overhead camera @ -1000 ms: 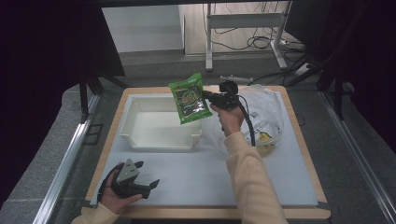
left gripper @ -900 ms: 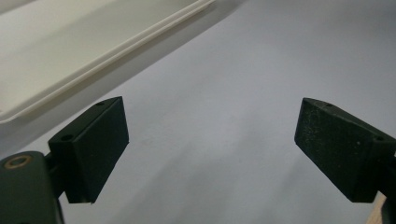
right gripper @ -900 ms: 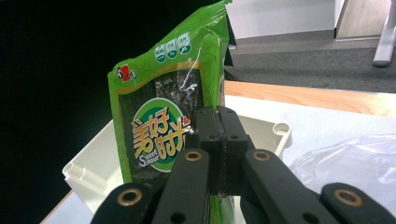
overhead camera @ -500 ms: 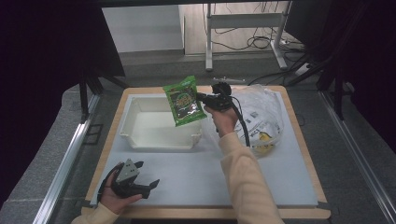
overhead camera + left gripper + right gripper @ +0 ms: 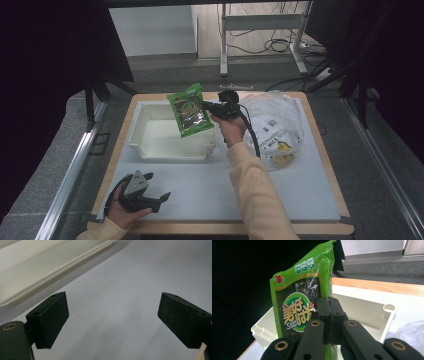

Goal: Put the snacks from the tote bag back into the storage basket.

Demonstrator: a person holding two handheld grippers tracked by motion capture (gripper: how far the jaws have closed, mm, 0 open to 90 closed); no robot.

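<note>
A green seaweed snack packet (image 5: 189, 110) hangs in the air over the right part of the white bin (image 5: 150, 145). My right gripper (image 5: 206, 107) is shut on the packet's right edge. In the right gripper view the packet (image 5: 298, 307) stands upright, pinched between the closed black jaws of that gripper (image 5: 329, 315), with the white bin (image 5: 372, 312) below and behind it. My left gripper (image 5: 162, 199) rests in a hand at the table's front left, its jaws wide apart. Between the spread fingertips of the left gripper (image 5: 112, 322) lies only bare grey mat.
A clear plastic bag (image 5: 272, 127) with items inside lies right of the bin. The grey mat (image 5: 210, 190) covers a wooden table with edges close on all sides. The bin's rim (image 5: 50, 270) lies just ahead of the left gripper.
My right hand carried the green packet leftward and slightly down, from beside the bin's right wall to over its right part. The left hand stayed still.
</note>
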